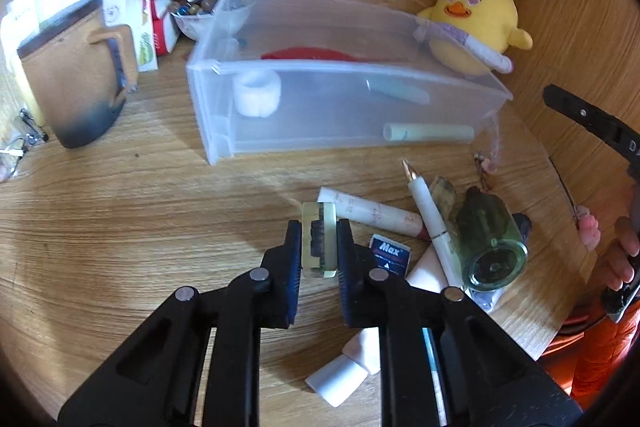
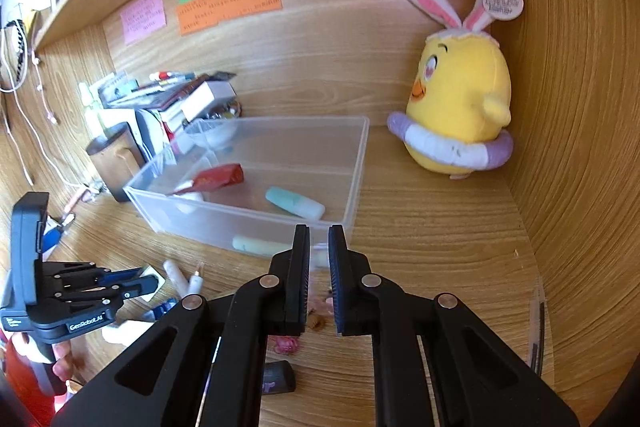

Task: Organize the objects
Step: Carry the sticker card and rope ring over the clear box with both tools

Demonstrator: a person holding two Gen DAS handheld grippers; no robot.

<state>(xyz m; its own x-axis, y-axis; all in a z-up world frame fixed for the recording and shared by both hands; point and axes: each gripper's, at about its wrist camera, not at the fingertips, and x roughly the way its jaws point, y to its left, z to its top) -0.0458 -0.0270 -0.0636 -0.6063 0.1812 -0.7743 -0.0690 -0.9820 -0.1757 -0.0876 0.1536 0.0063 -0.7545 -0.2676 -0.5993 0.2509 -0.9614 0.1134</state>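
Observation:
My left gripper [image 1: 319, 241] is shut on a small yellowish translucent block with a dark insert [image 1: 318, 227], held above the wooden desk in front of the clear plastic bin [image 1: 224, 115]. The bin holds a white tape roll [image 1: 257, 94], a red packet [image 2: 218, 177], a teal tube [image 2: 294, 203] and a pale green tube [image 1: 428, 132]. My right gripper [image 2: 319, 247] is nearly closed and empty, near the bin's [image 2: 356, 163] right corner. The left gripper shows in the right wrist view [image 2: 154, 283] at the lower left.
Loose items lie right of the left gripper: a green glass bottle [image 1: 494, 247], a white pen [image 1: 428, 211], a cream tube [image 1: 372, 211], a blue Max box [image 1: 390, 253], white pieces [image 1: 340, 381]. A yellow chick plush [image 2: 460, 111] stands in the corner. A brown mug [image 1: 74, 79] and stacked boxes stand left.

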